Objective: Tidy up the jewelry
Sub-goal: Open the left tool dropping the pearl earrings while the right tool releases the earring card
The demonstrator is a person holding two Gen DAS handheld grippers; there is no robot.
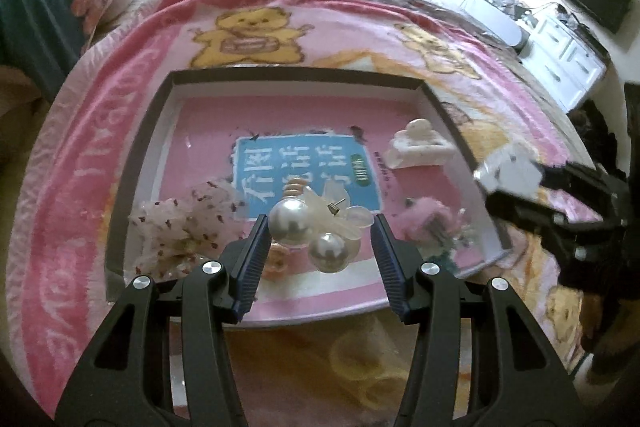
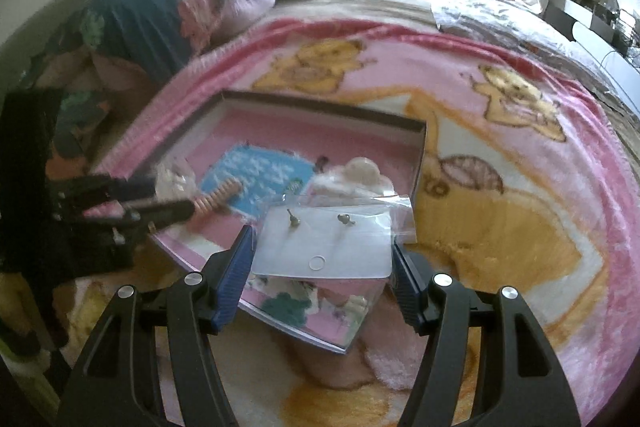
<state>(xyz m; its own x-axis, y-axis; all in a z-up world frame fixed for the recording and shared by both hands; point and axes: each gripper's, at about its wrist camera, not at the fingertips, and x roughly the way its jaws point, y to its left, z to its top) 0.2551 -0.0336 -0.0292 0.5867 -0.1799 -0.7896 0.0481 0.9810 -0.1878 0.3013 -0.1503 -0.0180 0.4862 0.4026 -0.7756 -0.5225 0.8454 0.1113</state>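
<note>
Pink bear blanket (image 1: 120, 155) covers the bed, and the shallow box (image 1: 296, 74) on it sits just ahead of both my grippers. My left gripper (image 1: 320, 247) hangs over its near edge with a pearl earring (image 1: 304, 227) between the pads; whether it is pinched I cannot tell. My right gripper (image 2: 322, 263) clamps the earring card (image 2: 324, 247) by its short edges, its long axis spanning the jaws, over the box's near right corner.

We see the tray (image 1: 448, 115) on the bed blanket (image 1: 100, 147), its dark rim a low barrier on every side. Inside, the far pink floor lies bare, so a hand-held gripper could pass there. The near half is crowded: a speckled bow (image 1: 180, 227) at left, a pearl cluster (image 1: 308, 227) in the middle, a pink flower piece (image 1: 428, 223) at right, and a white clip (image 1: 420, 145) further back (all close together). Blanket beyond the tray is open.
</note>
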